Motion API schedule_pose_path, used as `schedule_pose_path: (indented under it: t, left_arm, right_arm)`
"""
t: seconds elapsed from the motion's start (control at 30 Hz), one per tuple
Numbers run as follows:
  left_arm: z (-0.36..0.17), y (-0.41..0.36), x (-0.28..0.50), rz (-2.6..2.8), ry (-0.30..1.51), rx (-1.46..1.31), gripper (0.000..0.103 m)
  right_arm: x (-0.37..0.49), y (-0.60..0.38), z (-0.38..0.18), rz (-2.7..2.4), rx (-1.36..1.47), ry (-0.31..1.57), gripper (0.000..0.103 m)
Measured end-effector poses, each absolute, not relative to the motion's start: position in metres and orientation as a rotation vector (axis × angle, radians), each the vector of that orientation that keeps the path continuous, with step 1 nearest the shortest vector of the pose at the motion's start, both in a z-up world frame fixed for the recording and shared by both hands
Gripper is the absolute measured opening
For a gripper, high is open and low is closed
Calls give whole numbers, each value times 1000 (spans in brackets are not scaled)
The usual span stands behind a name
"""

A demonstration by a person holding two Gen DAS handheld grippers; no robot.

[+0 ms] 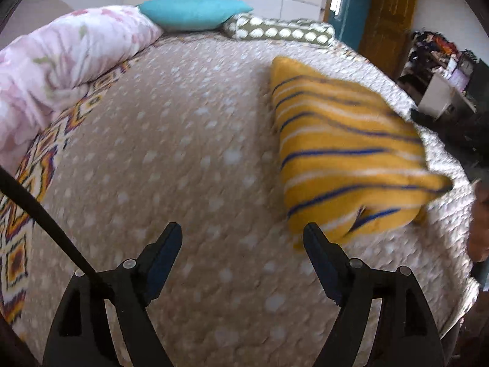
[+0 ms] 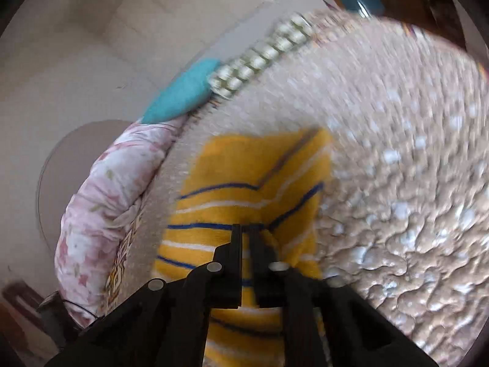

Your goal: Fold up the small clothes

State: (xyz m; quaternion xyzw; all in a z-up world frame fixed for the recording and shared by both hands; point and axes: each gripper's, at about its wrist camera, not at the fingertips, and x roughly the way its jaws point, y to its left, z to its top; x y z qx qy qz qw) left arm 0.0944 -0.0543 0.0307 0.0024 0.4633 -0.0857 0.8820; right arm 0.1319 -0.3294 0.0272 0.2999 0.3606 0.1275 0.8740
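Note:
A yellow garment (image 1: 345, 153) with blue and white stripes lies folded on the beige dotted bedspread (image 1: 183, 153). My left gripper (image 1: 243, 235) hangs open over bare bedspread, just left of the garment's near corner, with nothing between its fingers. In the right wrist view my right gripper (image 2: 246, 229) has its jaws nearly together, pinching a raised fold of the same garment (image 2: 244, 168). The garment's right corner is drawn out to a point toward a hand (image 1: 479, 214) at the frame's edge. Both views are blurred.
A pink floral quilt (image 1: 61, 61) is bunched along the bed's left side. A teal pillow (image 1: 192, 12) and a dotted bolster (image 1: 281, 32) lie at the head. A black cable (image 1: 39, 214) crosses the lower left. Cluttered furniture (image 1: 443, 76) stands beyond the bed's right edge.

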Motion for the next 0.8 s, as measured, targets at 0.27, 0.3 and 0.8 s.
schedule_pose_path:
  t: [0.27, 0.3, 0.8]
  left_arm:
    - [2, -50, 84, -107, 1036, 29, 85]
    - [1, -51, 83, -103, 1032, 30, 87]
    - [-10, -49, 83, -81, 1013, 20, 103]
  right_arm:
    - [136, -271, 19, 446, 589, 837, 11]
    - [138, -266, 6, 441, 589, 882, 11]
    - [32, -344, -35, 367, 752, 813, 10]
